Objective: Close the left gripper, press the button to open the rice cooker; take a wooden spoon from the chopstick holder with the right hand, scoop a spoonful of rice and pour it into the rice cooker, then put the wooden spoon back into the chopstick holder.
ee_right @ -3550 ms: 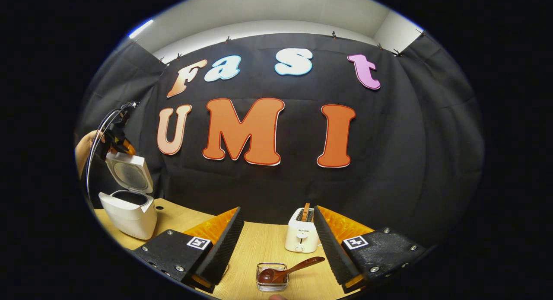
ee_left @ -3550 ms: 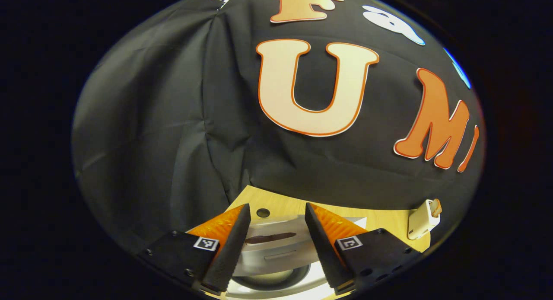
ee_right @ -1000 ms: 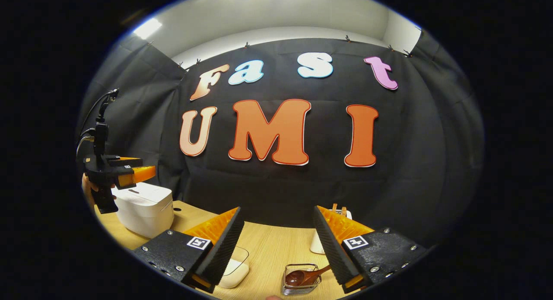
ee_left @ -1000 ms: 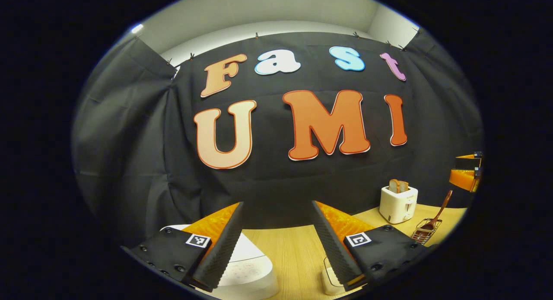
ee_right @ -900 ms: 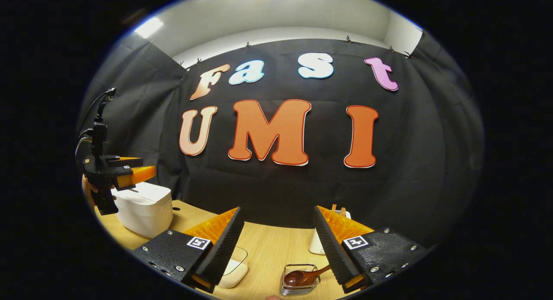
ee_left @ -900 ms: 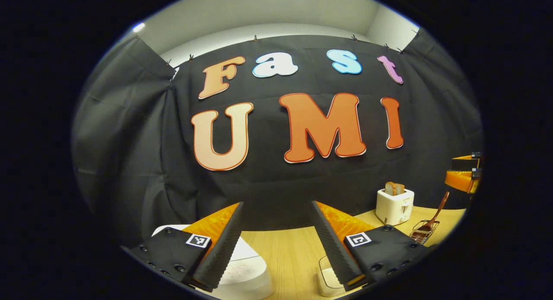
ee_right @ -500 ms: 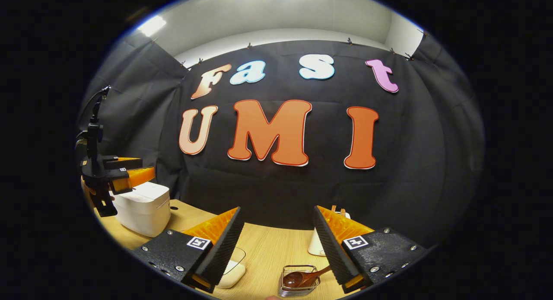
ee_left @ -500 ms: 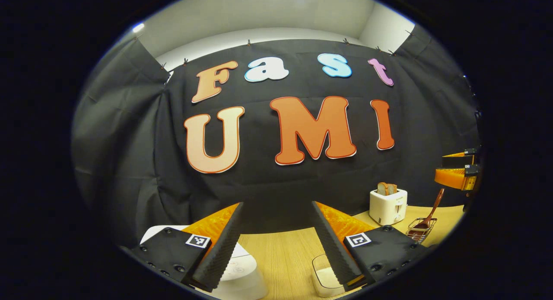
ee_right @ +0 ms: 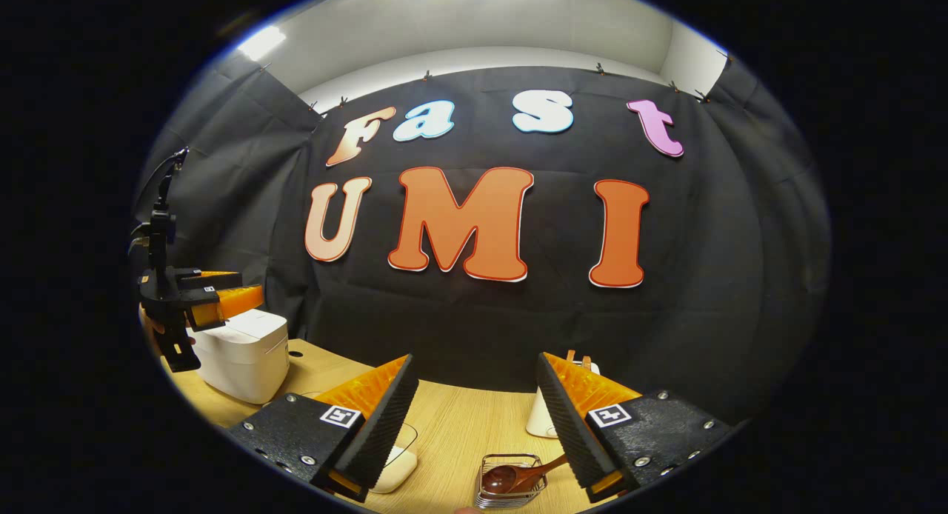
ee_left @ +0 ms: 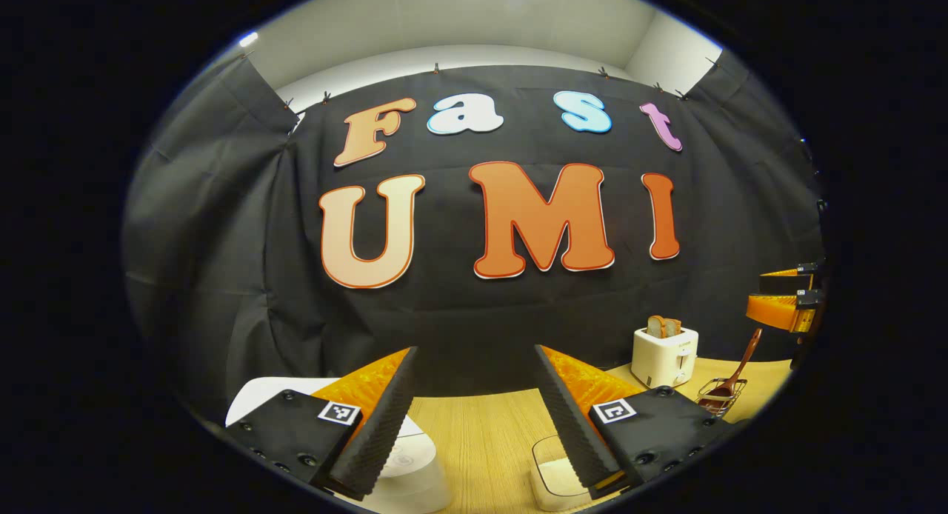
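Note:
The white rice cooker [ee_right: 244, 355] stands at the table's left end with its lid down; in the left gripper view its top [ee_left: 407, 462] peeks out behind my left finger. My left gripper [ee_left: 474, 349] is open and empty, hovering just above the cooker [ee_right: 215, 295]. The wooden spoon [ee_right: 518, 475] lies in the wire chopstick holder [ee_right: 511, 488], right below my open, empty right gripper [ee_right: 475, 356]. A clear box of rice [ee_right: 392, 462] sits between cooker and holder. The left gripper view has the spoon [ee_left: 740, 362] leaning out of the holder [ee_left: 720, 397] under the right gripper [ee_left: 785, 299].
A white toaster [ee_left: 664, 355] with bread slices stands behind the holder, partly hidden by my right finger in the right gripper view [ee_right: 539, 418]. The rice box [ee_left: 552, 481] lies close under my left gripper. The wooden table [ee_right: 459, 425] ends at the black cloth wall.
The cooker's lid stood up 3.5 s ago and is down now. The left gripper has lifted from over the cooker and faces the wall. In the last second both grippers only drifted slightly.

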Demonstrator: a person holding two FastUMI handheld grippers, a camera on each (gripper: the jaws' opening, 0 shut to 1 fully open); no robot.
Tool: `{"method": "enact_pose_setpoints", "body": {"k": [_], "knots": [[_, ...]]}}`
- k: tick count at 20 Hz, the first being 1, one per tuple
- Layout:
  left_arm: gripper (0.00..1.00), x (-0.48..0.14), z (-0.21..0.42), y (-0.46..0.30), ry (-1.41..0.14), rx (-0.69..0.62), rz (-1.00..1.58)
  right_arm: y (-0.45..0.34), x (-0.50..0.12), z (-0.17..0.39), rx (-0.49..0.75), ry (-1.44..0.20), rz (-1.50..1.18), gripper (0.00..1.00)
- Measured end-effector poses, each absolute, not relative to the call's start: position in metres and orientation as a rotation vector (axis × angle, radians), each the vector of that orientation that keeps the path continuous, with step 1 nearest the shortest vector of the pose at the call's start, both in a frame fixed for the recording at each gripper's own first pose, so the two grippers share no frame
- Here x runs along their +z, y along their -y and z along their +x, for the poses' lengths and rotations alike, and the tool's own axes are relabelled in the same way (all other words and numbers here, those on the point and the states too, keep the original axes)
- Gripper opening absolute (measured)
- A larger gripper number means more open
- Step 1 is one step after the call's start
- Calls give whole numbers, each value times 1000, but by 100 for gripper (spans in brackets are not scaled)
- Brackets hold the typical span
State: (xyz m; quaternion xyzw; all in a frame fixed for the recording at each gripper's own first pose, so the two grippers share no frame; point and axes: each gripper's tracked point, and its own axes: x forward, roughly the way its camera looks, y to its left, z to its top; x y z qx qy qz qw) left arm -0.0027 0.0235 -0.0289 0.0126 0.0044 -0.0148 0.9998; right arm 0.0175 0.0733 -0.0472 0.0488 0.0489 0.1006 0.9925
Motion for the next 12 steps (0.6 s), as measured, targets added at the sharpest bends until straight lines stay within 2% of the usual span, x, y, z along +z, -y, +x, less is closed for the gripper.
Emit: {"method": "enact_pose_setpoints", "body": {"k": [4,7,12], "knots": [[98,-31,-3,-21,-11,-32,36,-73,-47,18,199,-95,102,96],[100,-33,-4,-19,-18,-36,34,-72,-47,17,198,-97,99,96],[96,-28,-4,-20,-6,-21,47,-68,-43,16,192,-86,101,95]]}}
